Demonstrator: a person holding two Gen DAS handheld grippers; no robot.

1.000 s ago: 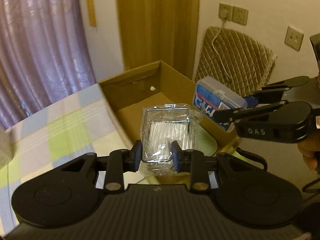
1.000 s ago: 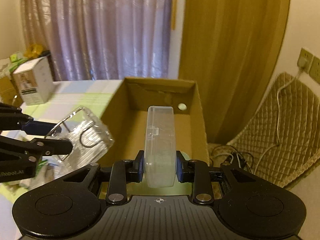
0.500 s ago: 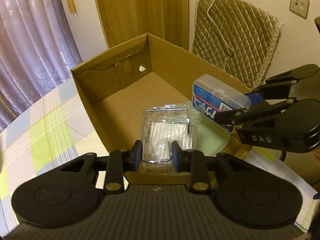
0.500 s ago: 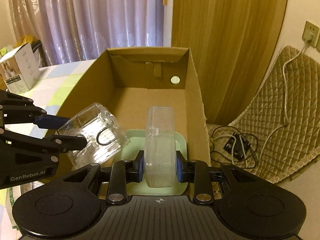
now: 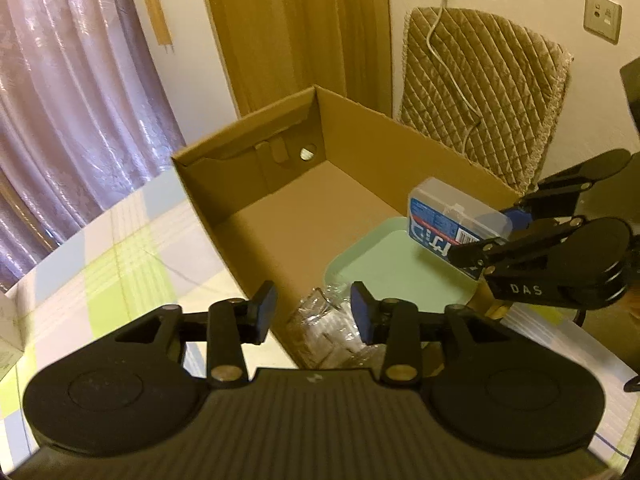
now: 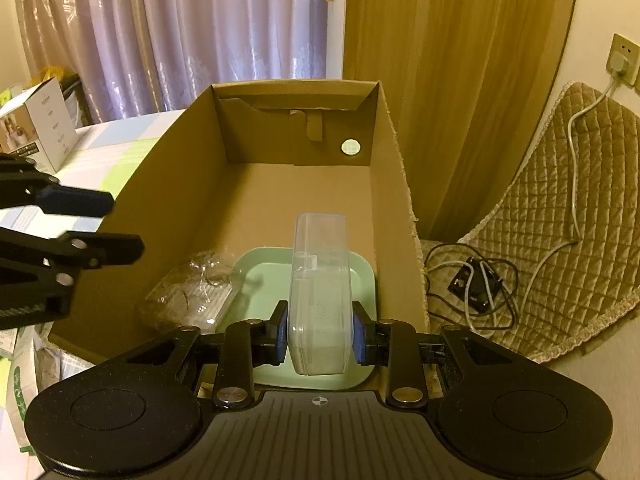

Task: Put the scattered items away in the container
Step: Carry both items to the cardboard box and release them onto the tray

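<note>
Inside the cardboard box (image 6: 192, 200), on its floor at the near left corner, lies the clear plastic packet (image 6: 192, 300) with a wire loop showing in it, just beside the pale green tray (image 6: 260, 280), and your left gripper (image 5: 313, 312) hangs above it with its jaws spread apart and nothing between them. Your right gripper (image 6: 320, 330) is clamped on a translucent lidded plastic case (image 6: 320, 280), gripped on its narrow sides and held over the tray. Beyond the box, on the checked tablecloth (image 6: 120, 152), stands a small white carton (image 6: 40, 128).
</note>
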